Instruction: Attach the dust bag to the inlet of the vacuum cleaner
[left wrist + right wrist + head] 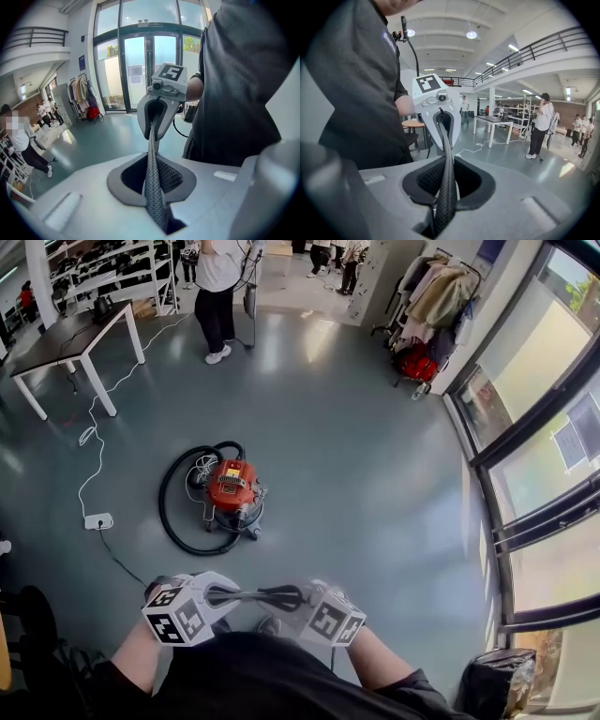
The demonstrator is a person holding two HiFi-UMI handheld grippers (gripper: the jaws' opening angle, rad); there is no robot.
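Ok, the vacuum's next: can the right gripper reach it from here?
Probably not yet: the vacuum stands on the floor well ahead of the right gripper, which shares a grip on a dark strip with the left gripper. Nothing stands between.

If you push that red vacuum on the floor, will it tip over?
Probably not: the vacuum looks squat and wide-based. It would likely slide or roll on the smooth floor. The black hose looped round it may drag along and slow it.
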